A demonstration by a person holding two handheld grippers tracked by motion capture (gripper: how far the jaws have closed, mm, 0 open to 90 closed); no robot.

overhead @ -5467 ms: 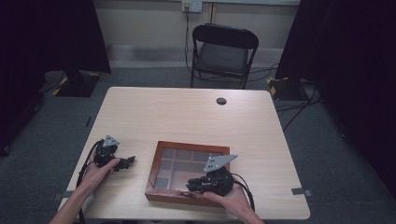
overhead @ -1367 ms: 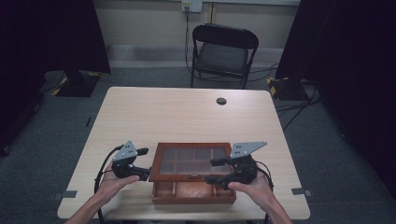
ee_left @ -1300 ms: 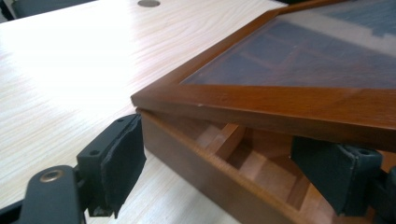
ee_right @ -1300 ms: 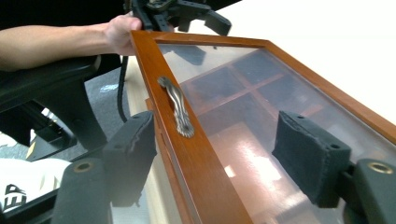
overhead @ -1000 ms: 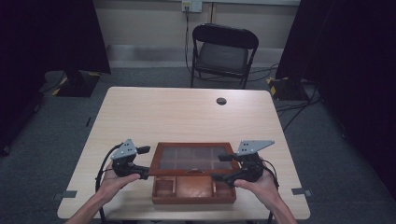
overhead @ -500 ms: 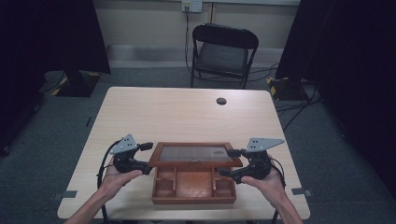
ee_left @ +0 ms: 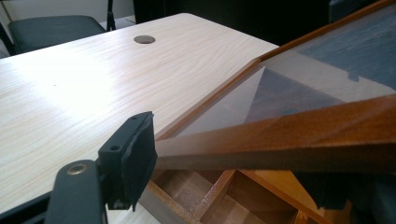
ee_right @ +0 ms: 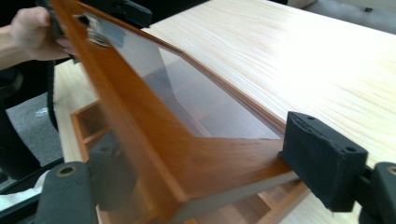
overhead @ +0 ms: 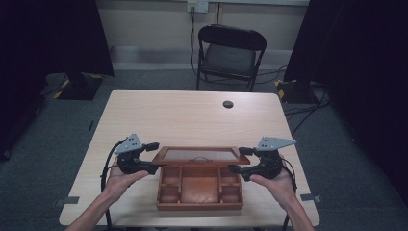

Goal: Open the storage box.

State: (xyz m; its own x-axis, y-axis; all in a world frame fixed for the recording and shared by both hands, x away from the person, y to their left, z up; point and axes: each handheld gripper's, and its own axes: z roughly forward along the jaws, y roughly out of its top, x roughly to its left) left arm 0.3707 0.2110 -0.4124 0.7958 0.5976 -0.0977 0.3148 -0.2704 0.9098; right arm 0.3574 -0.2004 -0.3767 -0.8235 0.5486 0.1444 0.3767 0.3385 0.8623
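High view: wooden box [overhead: 199, 206] near the front edge of the desk [overhead: 192, 120], its glass lid [overhead: 199, 155] swung up on the back hinge and tilted above the open compartments. Left tool [overhead: 156, 156] at the lid's left end, right tool [overhead: 236, 160] at its right end, each carried in one hand. Gripped at both ends, probably so that the wide lid lifts evenly and does not twist on its hinge. Held only partly raised, so judged to be midway through opening.

Left gripper view: wooden frame of the lid [ee_left: 299, 135] lying between the jaws, the near pad [ee_left: 133, 154] pressed against the frame's end, the far jaw dim under the frame. Jaws just closing further on the frame, now clamped on it at a middling width.

Right gripper view: lid's corner [ee_right: 187, 158] set between the jaws, one pad [ee_right: 322, 158] flat against the frame's outer face, the other blurred on the far side. Jaws fairly wide yet clenched on the frame, matched to its thickness.

Box base resting on the desk, touched by neither tool.
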